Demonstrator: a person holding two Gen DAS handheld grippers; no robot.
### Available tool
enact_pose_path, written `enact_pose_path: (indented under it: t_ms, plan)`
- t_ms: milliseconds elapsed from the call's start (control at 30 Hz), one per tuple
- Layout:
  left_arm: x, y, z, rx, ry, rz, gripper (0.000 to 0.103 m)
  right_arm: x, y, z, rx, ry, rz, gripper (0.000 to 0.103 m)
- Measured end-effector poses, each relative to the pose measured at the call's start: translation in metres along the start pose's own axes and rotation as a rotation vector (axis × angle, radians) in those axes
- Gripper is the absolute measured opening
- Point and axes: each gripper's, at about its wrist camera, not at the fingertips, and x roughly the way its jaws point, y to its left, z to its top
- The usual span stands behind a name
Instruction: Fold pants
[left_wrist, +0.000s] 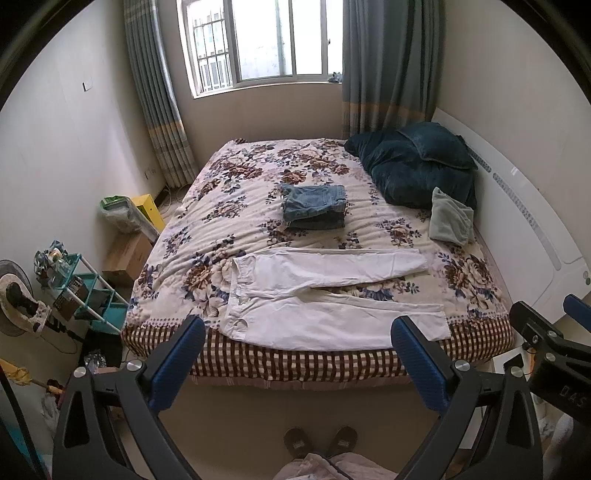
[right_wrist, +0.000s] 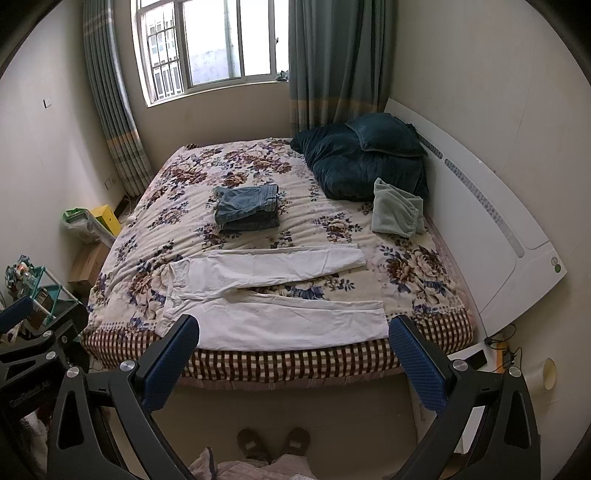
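Note:
White pants (left_wrist: 317, 291) lie spread flat near the front edge of the floral bed (left_wrist: 229, 206), waist to the left, both legs pointing right and slightly apart. They also show in the right wrist view (right_wrist: 266, 295). My left gripper (left_wrist: 297, 332) is open and empty, held above the floor in front of the bed edge. My right gripper (right_wrist: 293, 332) is open and empty at about the same height, and shows at the right edge of the left wrist view (left_wrist: 546, 325).
A stack of folded jeans (left_wrist: 314, 206) lies mid-bed. Dark teal pillows (left_wrist: 417, 166) and a pale green cloth (left_wrist: 450, 218) lie by the white headboard (left_wrist: 535, 229) at right. A shelf rack (left_wrist: 85, 295) and boxes (left_wrist: 125, 254) stand left of the bed. Slippered feet (left_wrist: 319, 441) are below.

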Motion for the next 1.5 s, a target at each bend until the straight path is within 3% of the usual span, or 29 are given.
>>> enact_pose_path:
  t_ms: [1500]
  plan:
    - [0.0,-0.011,0.007,-0.002,-0.016,-0.005,0.102,-0.003,-0.008,0.004,0.01,-0.011,-0.002,0.103]
